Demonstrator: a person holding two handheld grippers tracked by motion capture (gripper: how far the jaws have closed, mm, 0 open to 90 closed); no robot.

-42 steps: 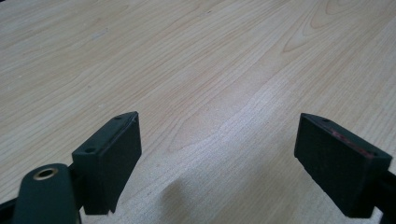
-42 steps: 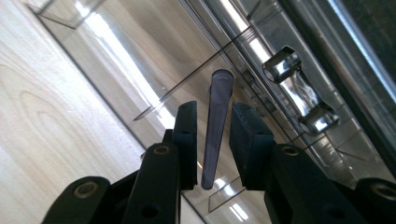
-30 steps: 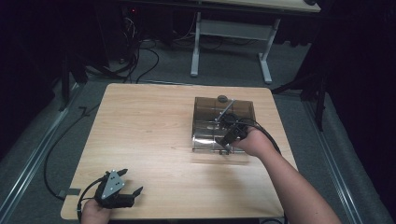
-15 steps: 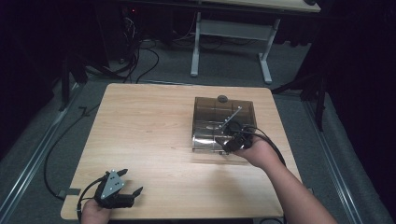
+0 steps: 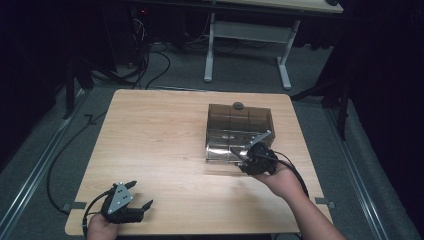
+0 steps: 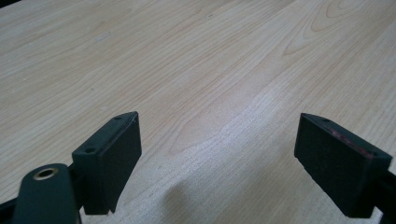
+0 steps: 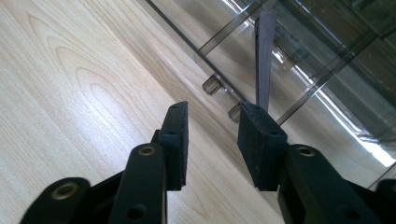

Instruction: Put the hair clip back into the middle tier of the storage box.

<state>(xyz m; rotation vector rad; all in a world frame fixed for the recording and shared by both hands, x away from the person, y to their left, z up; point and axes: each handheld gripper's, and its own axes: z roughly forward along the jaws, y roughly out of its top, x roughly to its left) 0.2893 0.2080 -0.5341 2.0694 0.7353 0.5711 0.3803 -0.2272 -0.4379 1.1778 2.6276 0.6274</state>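
We see a smoke-tinted, see-through plastic organiser box (image 5: 239, 131) resting on the far right part of the pale wooden table (image 5: 160, 145), its long side running across the table. Its upper, farther half reads as a dark brown lid or tray scored by thin dividing ribs, with a small round grey knob (image 5: 238, 105) at the far edge; the nearer half is clearer and throws bright reflections. In the right gripper view we note the box's near wall (image 7: 299, 70), crossed by narrow transparent ribs, and two small clear hinge-like lugs (image 7: 212, 85) along its bottom edge, where it meets the table. A slim grey strip (image 7: 265, 51) stands against that wall, just beyond one pad. The right gripper (image 5: 248, 159) lies at the near right corner of the box; its jaws have just been opening and now stand apart, with bare wood between the pads and nothing pinched. The left gripper (image 5: 134, 201) rests well apart from the box at the near left corner of the table, its jaws spread wide over bare table.
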